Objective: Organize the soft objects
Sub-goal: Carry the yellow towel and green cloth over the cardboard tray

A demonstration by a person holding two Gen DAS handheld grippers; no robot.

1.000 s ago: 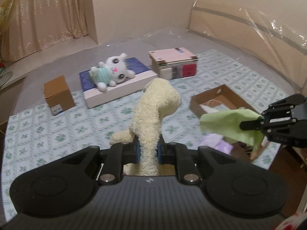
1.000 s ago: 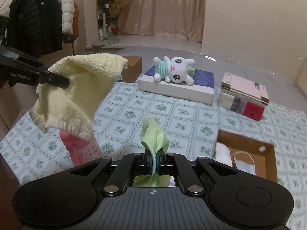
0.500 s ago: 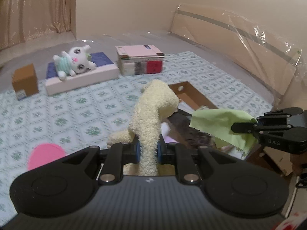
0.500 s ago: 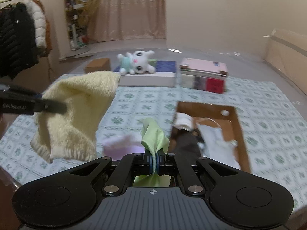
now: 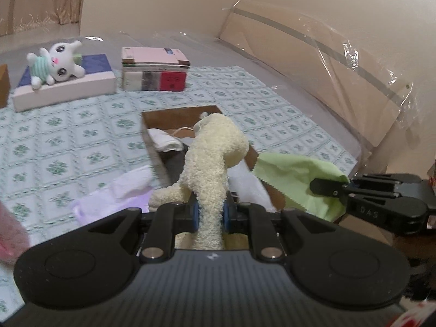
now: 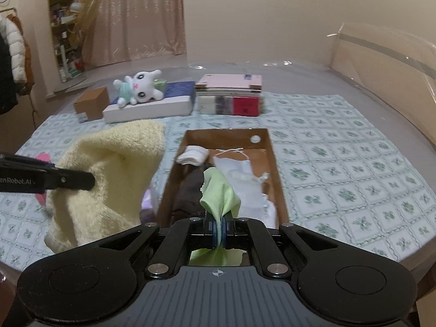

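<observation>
While you've got a cloth in each tool, the cardboard box sits dead ahead at twelve o'clock of the right wrist view, open and already part filled. Your left gripper is clamped on the cream towel, which stands up between the blue pads and flops over at the top. Your right gripper is pinched tight on the green cloth, a thin fold caught in the jaws with the rest trailing below.

Look inside the box: a rolled white cloth at the far left corner, a face mask with its loops on the right, something dark along the left wall. So part of the sorting looks done (by my reading, at least).

What's left? The two pieces you're carrying haven't gone in yet. From the left wrist view, a lilac piece lies on the patterned bedspread at about nine o'clock of the towel, outside the box, and a pink thing shows blurred at the left edge. The plush bunny rests on a flat box at eleven o'clock, well apart from everything, possibly waiting its turn too.
</observation>
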